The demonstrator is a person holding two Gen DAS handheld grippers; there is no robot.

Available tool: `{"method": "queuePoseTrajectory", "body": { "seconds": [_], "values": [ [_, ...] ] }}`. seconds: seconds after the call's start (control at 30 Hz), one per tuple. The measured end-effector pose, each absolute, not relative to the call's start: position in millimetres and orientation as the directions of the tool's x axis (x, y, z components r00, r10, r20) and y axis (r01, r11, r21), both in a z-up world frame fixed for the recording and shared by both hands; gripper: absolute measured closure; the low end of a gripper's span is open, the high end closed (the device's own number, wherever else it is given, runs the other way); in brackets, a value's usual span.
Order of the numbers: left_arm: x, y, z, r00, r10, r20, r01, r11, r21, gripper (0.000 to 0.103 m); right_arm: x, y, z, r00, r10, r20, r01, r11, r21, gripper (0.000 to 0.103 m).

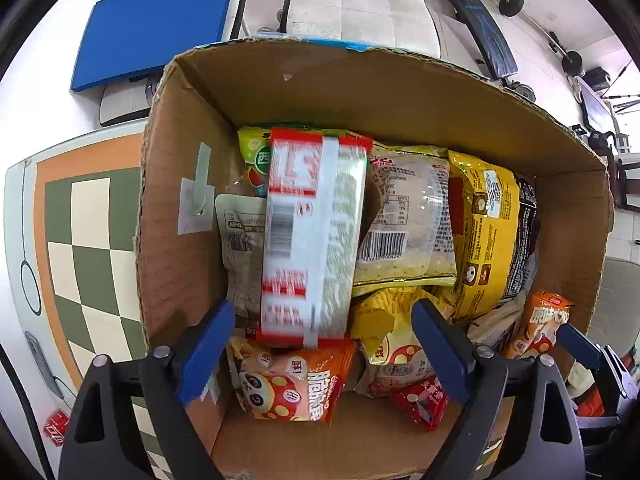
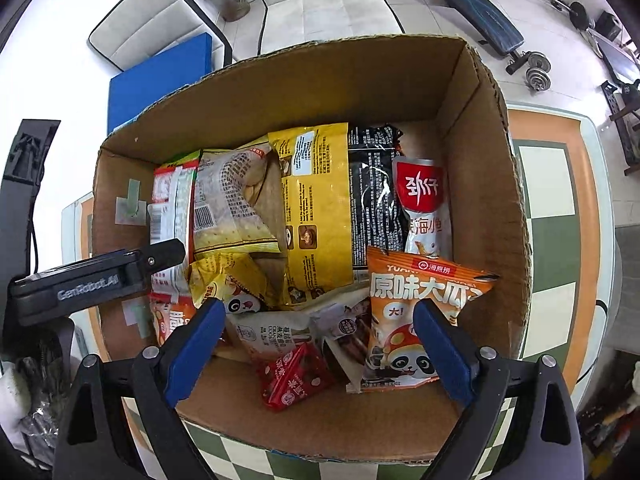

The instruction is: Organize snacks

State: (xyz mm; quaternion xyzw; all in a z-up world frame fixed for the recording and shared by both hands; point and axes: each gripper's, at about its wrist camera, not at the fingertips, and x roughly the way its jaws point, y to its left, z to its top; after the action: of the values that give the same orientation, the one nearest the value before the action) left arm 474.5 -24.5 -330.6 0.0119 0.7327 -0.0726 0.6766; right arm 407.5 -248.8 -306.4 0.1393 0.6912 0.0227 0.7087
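Note:
An open cardboard box (image 1: 360, 92) (image 2: 476, 184) holds several snack packets. In the left wrist view a red-and-white packet (image 1: 312, 236) lies blurred on top of the pile, just beyond my open, empty left gripper (image 1: 324, 336). An orange panda packet (image 1: 296, 388) lies below it, and a yellow bag (image 1: 488, 232) lies to the right. My right gripper (image 2: 320, 332) is open and empty above the box's near end, over a small red packet (image 2: 296, 376) and beside an orange panda packet (image 2: 412, 312). The left gripper (image 2: 100, 276) shows at the left of the right wrist view.
The box stands on a green-and-cream checkered table (image 1: 88, 252) (image 2: 548, 184). A blue board (image 1: 156, 28) (image 2: 160, 80) lies past the box's far side. A small red packet (image 1: 56, 428) lies on the table at the left. Chairs and gym weights (image 2: 536, 68) stand on the floor beyond.

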Motion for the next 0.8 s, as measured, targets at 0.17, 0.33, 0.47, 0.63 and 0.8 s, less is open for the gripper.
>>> {"method": "queuePoseTrajectory", "body": {
  "seconds": [0.17,0.33,0.47,0.63,0.8],
  "values": [
    [466.1,-19.7,-326.6,-0.08,-0.091,-0.993,0.112,0.989,-0.099,0.012,407.1,-249.3,-305.4,0.048,0.219,-0.974,0.164,0.961,0.224,0.006],
    [445.7,-12.5,-309.1,-0.016,-0.093,-0.996,0.093,0.991,-0.094,0.012,401.3,-250.7,-299.4,0.063,0.218,-0.974,0.157,0.962,0.226,0.005],
    [423.3,-4.1,-283.8,0.085,-0.096,-0.992,0.087,0.992,-0.088,0.012,387.4,-254.5,-288.6,0.087,0.214,-0.973,0.151,0.962,0.225,0.005],
    [389.3,0.4,-253.8,0.2,-0.07,-0.977,0.068,0.996,-0.058,0.012,362.8,-257.1,-267.7,0.144,0.186,-0.972,0.138,0.969,0.205,0.005],
    [359.8,3.9,-227.9,0.269,-0.063,-0.961,0.071,0.996,-0.045,0.012,335.0,-257.2,-243.4,0.2,0.171,-0.965,0.123,0.973,0.197,0.005]
  ]
}}
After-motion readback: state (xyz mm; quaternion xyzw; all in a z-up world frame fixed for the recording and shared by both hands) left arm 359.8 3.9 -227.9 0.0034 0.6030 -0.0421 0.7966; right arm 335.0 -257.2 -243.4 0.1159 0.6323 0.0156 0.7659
